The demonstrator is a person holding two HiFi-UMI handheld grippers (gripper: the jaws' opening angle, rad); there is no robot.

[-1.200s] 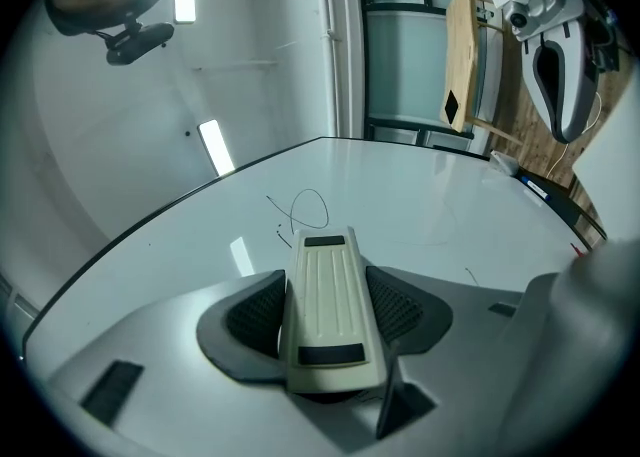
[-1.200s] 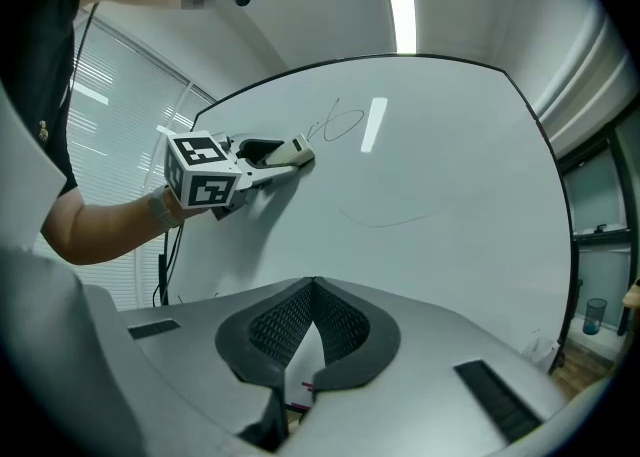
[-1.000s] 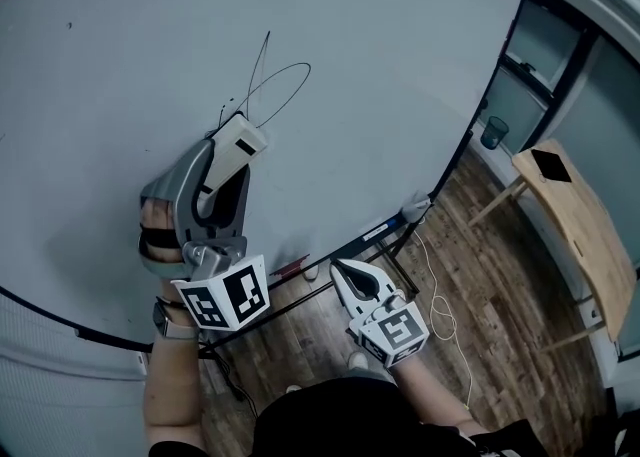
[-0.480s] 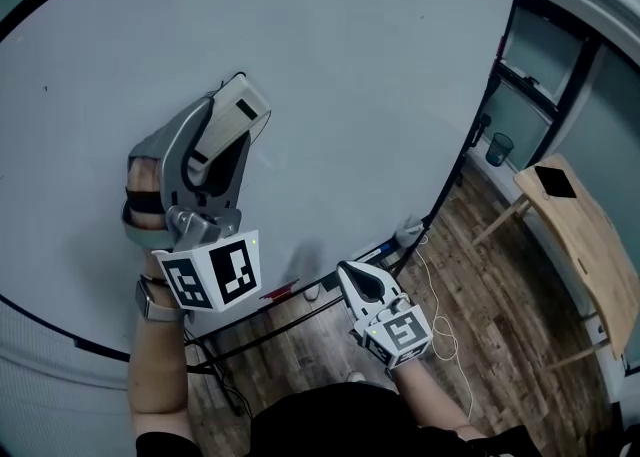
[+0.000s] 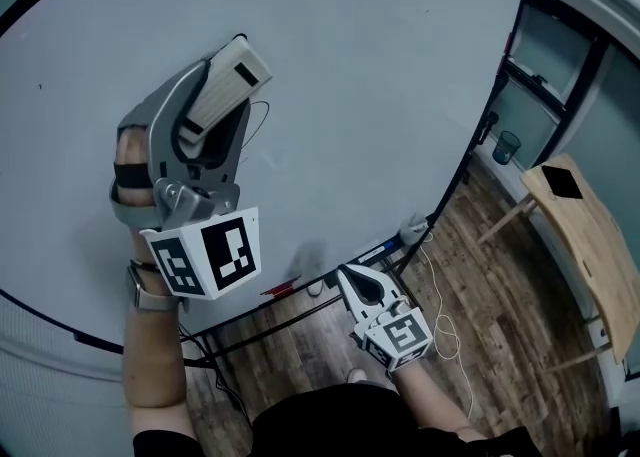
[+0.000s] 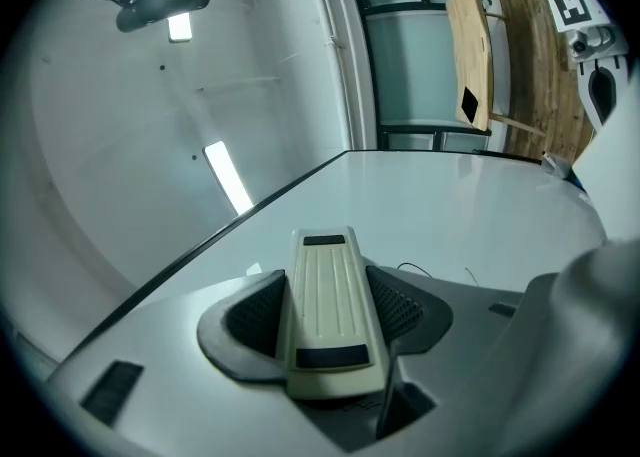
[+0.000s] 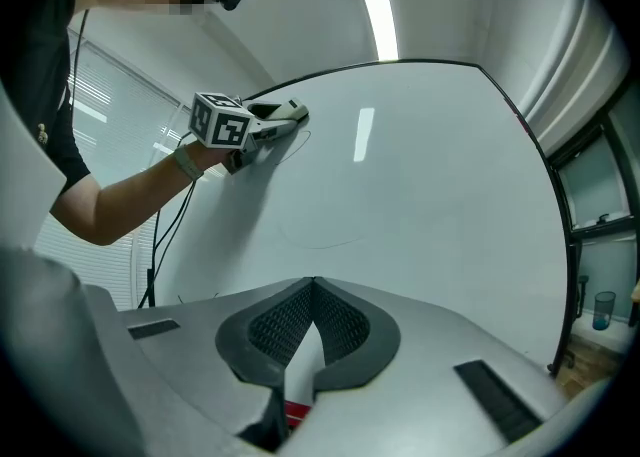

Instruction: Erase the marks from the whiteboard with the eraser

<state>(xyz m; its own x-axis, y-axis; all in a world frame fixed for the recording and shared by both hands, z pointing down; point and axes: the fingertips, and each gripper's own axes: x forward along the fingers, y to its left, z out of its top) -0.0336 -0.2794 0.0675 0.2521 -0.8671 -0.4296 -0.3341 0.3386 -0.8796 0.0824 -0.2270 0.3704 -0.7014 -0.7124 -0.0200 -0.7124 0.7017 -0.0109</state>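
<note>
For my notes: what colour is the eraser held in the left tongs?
Cream, with two dark patches, the eraser shows best in the left gripper view.

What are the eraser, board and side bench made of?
Cream ribbed eraser: likely moulded plastic, matte, straight ridges. Large white whiteboard: glossy coated panel, reflects ceiling lights; core unclear. Pale bench: light wood, probably, from its tan tone.

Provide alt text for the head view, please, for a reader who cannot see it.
The left gripper holds a cream rectangular plastic eraser against a large white whiteboard, beside a thin black pen line. The right gripper hangs low, shut and empty.
</note>
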